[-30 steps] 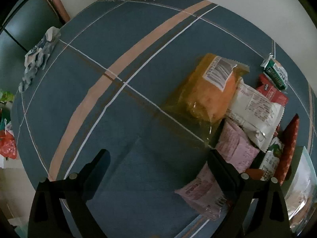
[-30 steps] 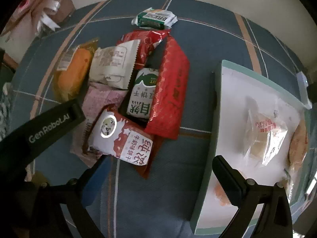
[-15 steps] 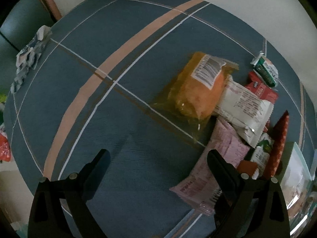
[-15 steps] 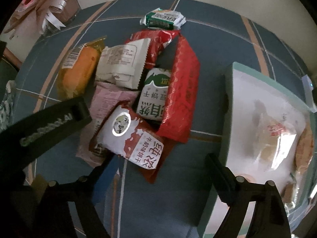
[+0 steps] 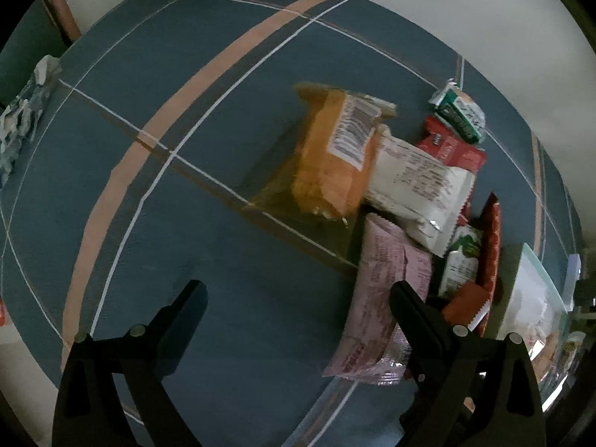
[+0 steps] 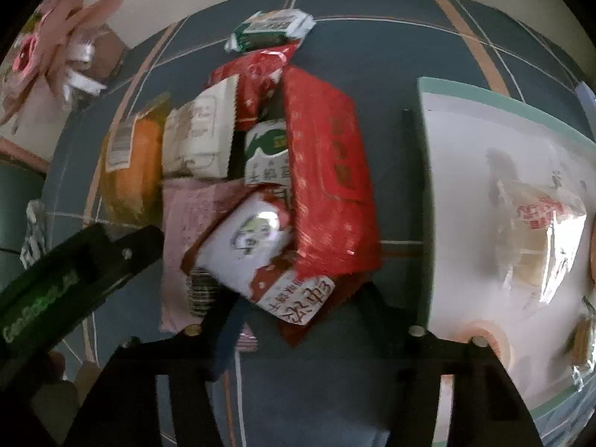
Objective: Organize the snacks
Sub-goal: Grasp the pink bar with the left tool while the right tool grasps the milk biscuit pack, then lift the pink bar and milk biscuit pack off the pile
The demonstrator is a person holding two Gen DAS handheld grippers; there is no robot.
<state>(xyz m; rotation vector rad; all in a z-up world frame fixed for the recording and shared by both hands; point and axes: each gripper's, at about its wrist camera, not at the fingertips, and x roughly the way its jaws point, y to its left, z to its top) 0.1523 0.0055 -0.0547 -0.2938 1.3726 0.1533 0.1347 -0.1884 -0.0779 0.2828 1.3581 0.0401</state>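
Now the right gripper point(image 6: 298, 298), jaws just closing, straddles the red-and-white snack packet point(image 6: 257, 253).

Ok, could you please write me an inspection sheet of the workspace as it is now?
Surface: blue striped tablecloth, flat.
Job's things: pile of snack packets; white tray beside it, holding wrapped snacks.
Clutter: crumpled wrapper at the cloth's edge; pink ribboned item at the far corner.
Grippers: left gripper open, empty; right gripper jaws have just been closing around the red-and-white packet, contact unclear.
Cables: nothing seen.
Surroundings: pale wall.
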